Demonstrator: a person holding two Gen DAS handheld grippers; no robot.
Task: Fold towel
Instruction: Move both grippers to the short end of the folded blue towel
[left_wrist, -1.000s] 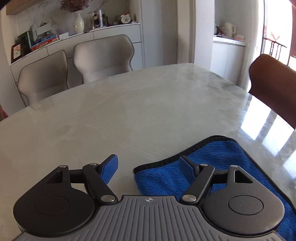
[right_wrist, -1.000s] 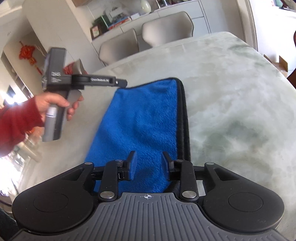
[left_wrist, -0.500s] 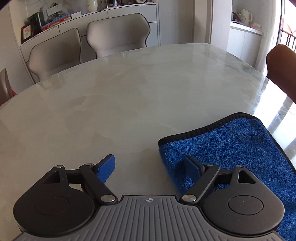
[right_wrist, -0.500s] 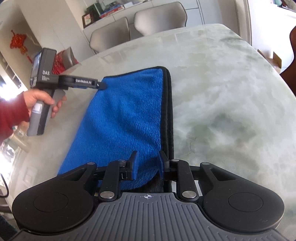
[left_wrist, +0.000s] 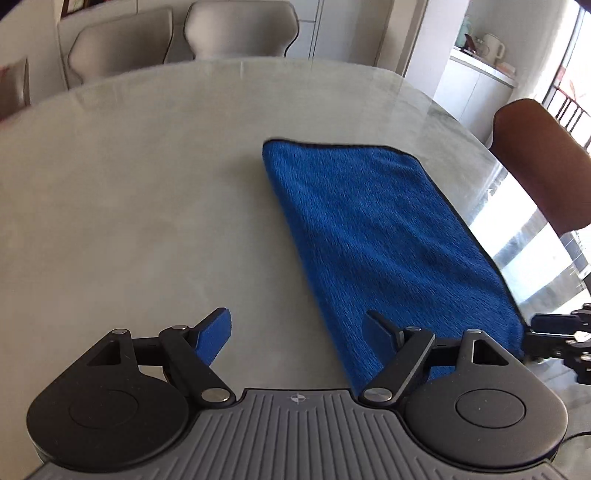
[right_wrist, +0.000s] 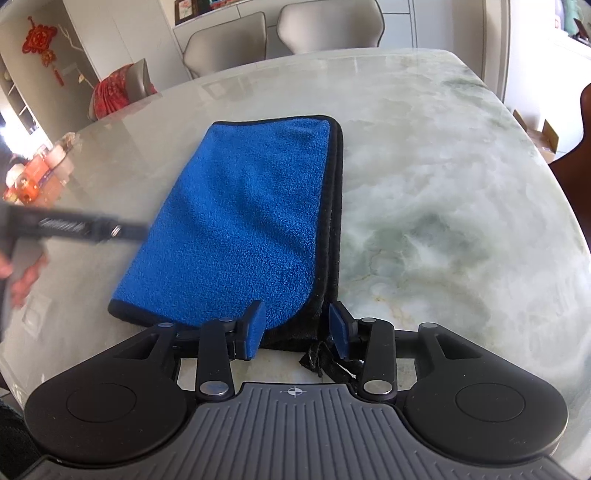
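A blue towel with black trim (right_wrist: 243, 218) lies folded lengthwise on the marble table (right_wrist: 443, 192); it also shows in the left wrist view (left_wrist: 373, 229). My right gripper (right_wrist: 297, 330) is open at the towel's near end, its pads on either side of the near right corner without pinching it. My left gripper (left_wrist: 297, 332) is wide open and empty, above the table at the towel's left side; its right finger (left_wrist: 380, 334) is over the towel's edge. The left gripper shows blurred in the right wrist view (right_wrist: 74, 225). The right gripper's tips show in the left wrist view (left_wrist: 554, 332).
Two grey chairs (right_wrist: 280, 33) stand at the table's far side. A brown chair (left_wrist: 543, 158) stands at the right edge. A chair with red cloth (right_wrist: 118, 88) is at the far left. A loose black tag (right_wrist: 321, 362) hangs from the towel's near corner.
My left gripper has pulled back from the towel's far left corner toward the near side. My right gripper has opened and let go of the towel's near corner. The towel lies flat.
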